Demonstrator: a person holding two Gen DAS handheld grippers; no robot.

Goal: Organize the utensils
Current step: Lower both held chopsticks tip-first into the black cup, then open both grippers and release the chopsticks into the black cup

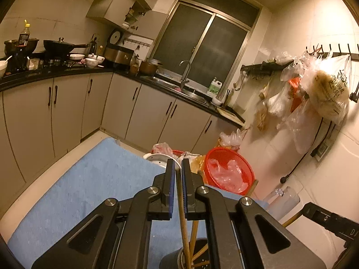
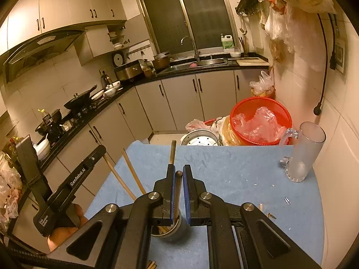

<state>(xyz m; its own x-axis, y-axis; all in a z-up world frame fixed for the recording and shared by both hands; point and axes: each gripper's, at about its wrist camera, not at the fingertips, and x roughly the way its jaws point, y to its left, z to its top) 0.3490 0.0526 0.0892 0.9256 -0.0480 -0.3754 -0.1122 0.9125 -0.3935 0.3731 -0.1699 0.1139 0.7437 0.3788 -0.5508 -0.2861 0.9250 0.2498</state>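
1. A round metal holder (image 2: pixel 174 227) stands on the blue cloth (image 2: pixel 224 168), directly under both grippers; the left wrist view shows its dark rim (image 1: pixel 172 259) at the bottom edge, with several chopsticks (image 1: pixel 197 256) standing in it.
2. The left gripper (image 1: pixel 178 168) has its blue-padded jaws nearly shut on one light wooden chopstick (image 1: pixel 182 219). The stick runs down from between the pads into the holder.
3. The right gripper (image 2: pixel 178 174) is likewise nearly shut. Between its pads sits a dark stick (image 2: pixel 178 186) with a rounded top end, its lower part reaching into the holder below.
4. A second dark stick (image 2: pixel 172 152) rises just beyond the right gripper's left jaw; whether the jaws hold it too cannot be told.
5. In the right wrist view the left gripper's body (image 2: pixel 74 181) is at the left, with part of a hand (image 2: pixel 67 228) under it. Two light sticks (image 2: pixel 132 174) slant up from the holder toward it, over the cloth's left edge.
6. A clear glass mug (image 2: pixel 307 152) stands upright at the cloth's far right, well apart from the holder.
7. Beyond the cloth's far edge sit a red basket (image 2: pixel 261 121) with plastic bags in it and a perforated metal pan (image 2: pixel 199 137).
8. Small bright scraps (image 2: pixel 287 200) lie on the cloth to the right of the right gripper.
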